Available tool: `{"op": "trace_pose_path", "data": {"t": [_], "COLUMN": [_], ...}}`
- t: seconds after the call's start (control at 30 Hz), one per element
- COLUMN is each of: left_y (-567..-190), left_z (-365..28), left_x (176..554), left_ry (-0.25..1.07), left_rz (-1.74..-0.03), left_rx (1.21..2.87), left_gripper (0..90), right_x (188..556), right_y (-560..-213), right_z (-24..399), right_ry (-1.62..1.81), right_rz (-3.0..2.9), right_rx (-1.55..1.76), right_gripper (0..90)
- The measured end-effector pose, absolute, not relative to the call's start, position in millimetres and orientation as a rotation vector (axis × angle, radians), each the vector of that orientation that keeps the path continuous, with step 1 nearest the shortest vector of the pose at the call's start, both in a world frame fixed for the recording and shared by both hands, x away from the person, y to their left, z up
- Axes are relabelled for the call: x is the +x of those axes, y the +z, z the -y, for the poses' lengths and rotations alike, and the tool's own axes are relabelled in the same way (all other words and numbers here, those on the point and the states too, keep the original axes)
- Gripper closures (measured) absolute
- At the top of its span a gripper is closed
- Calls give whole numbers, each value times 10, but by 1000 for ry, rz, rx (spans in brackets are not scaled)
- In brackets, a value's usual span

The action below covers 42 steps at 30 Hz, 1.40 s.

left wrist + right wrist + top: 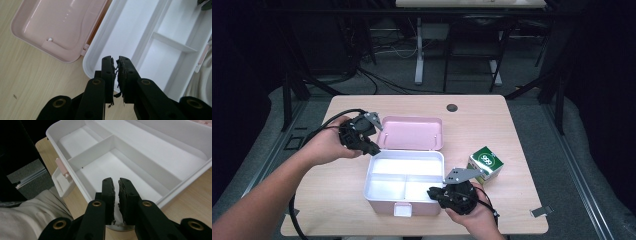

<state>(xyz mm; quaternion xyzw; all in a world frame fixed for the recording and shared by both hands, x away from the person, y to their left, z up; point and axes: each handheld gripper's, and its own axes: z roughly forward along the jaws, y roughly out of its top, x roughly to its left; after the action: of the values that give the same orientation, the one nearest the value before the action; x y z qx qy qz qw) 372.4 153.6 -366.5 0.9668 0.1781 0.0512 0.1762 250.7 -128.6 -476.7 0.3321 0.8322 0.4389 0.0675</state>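
Both grippers' fingers [124, 65] clenched, empty; the open lunch box [404, 200] lies crosswise, lid [411, 133] hinged away.

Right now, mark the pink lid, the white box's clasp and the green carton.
Pink plastic hinged lid [411, 132], high view, middle of its inner face.
Pink clasp on the white divided box [62, 167], right gripper view, on the tab itself.
Green and white small carton [486, 160], high view, its green top face.

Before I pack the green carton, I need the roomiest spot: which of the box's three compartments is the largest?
The long compartment beside the hinge and pink lid. It spans the white box's full width; the two on the latch side split that width.
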Motion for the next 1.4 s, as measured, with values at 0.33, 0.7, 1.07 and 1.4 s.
{"op": "trace_pose_path", "data": {"t": [0.33, 0.7, 1.07, 1.4], "left_y": [-3744, -3836, -3914, -4047], "left_z": [-1340, -1127, -906, -807], "left_x": [3676, 3644, 3630, 3605], "left_ry": [162, 182, 126, 138], "left_rz": [-281, -196, -127, -53], "left_rx": [2861, 2912, 2952, 2984], "left_gripper": [833, 833, 835, 833], "right_x": [2482, 2465, 2477, 2523], "right_y": [-4745, -4712, -4659, -4623], "right_z": [1321, 1375, 1448, 1540], "right_ry": [1335, 1353, 1375, 1394], "right_rz": [-2498, -2485, -2465, -2429], "right_rx": [1006, 1019, 1040, 1070], "right_gripper": [817, 798, 792, 788]}}
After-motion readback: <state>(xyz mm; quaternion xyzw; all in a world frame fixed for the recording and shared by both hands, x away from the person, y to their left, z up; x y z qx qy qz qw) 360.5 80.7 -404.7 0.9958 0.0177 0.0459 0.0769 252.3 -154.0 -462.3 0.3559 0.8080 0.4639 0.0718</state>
